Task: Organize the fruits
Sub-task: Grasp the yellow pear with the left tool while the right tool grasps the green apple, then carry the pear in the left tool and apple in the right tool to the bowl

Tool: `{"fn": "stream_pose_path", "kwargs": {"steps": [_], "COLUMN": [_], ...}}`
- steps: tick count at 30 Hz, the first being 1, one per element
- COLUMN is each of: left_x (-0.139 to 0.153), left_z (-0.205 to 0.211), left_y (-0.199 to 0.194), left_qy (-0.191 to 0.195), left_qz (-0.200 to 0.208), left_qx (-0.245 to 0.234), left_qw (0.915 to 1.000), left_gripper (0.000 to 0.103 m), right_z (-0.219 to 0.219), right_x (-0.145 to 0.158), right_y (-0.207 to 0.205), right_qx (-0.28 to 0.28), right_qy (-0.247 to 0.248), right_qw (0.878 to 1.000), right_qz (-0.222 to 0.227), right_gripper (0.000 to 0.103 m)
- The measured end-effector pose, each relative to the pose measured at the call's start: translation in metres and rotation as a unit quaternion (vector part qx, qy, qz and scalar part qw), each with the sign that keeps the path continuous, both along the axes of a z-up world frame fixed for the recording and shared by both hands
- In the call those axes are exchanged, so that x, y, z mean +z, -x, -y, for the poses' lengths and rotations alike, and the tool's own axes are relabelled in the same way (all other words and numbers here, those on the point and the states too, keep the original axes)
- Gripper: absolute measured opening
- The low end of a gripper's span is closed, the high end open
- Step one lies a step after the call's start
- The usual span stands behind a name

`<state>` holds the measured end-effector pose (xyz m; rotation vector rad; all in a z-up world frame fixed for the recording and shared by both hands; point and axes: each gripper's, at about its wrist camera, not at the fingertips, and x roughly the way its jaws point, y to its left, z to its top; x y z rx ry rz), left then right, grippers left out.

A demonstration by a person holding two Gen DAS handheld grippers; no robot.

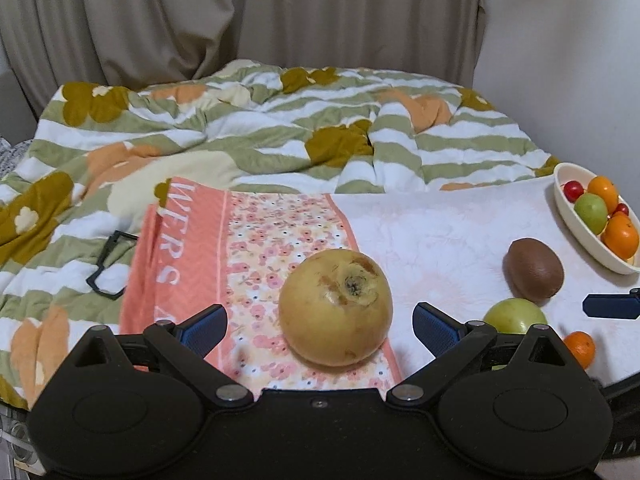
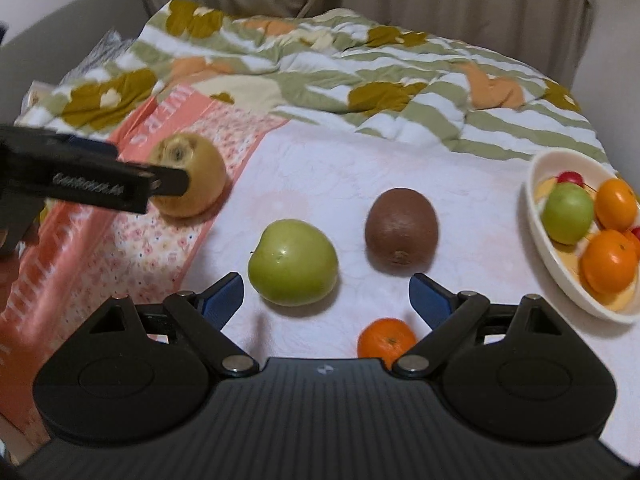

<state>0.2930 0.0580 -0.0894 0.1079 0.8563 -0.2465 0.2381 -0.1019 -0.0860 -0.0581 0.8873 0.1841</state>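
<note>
Your work area is a bed covered by a striped floral quilt (image 1: 248,128), with a pink flowered towel (image 1: 256,240) and a white cloth (image 2: 340,168) spread over its near part. An oval bowl (image 2: 538,236) at the cloth's right edge holds oranges, a green apple and cherries. Your left gripper (image 1: 318,330) is spread wide around a yellow pear (image 1: 335,307) on the towel — not touching. Your right gripper (image 2: 326,298) is also wide apart, empty, near a green apple (image 2: 293,267), a kiwi (image 2: 401,229) and a small orange (image 2: 385,340) on the cloth.
</note>
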Motion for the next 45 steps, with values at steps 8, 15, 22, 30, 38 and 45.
{"fn": "stream_pose_path", "kwargs": {"steps": [8, 15, 22, 30, 38, 45], "left_x": [-0.018, -0.022, -0.021, -0.019, -0.010, 0.008], "left_z": [0.010, 0.007, -0.001, -0.014, -0.024, -0.024], "left_y": [-0.022, -0.023, -0.019, -0.004, 0.019, 0.041], "left_qy": [0.001, 0.002, 0.005, 0.009, 0.021, 0.029], "left_qz": [-0.028, -0.036, -0.042, -0.046, -0.043, -0.017], "left_qx": [-0.014, -0.019, -0.010, 0.008, 0.022, 0.021], "left_qw": [0.9995, 0.9992, 0.9991, 0.9989, 0.9986, 0.9992], "left_gripper": [0.091, 0.077, 0.077, 0.077, 0.077, 0.077], "right_z": [-0.011, -0.016, -0.019, -0.023, -0.028, -0.027], "right_x": [-0.013, -0.022, -0.025, -0.028, -0.019, -0.001], "right_y": [-0.014, -0.024, -0.031, -0.034, -0.028, -0.012], "right_qx": [0.033, 0.043, 0.047, 0.052, 0.049, 0.042], "right_qy": [0.004, 0.002, 0.003, 0.011, 0.021, 0.010], "right_qw": [0.999, 0.999, 0.998, 0.998, 0.998, 0.999], "right_qz": [-0.015, -0.030, -0.031, -0.029, -0.019, -0.002], "right_gripper": [0.101, 0.090, 0.088, 0.073, 0.073, 0.073]}}
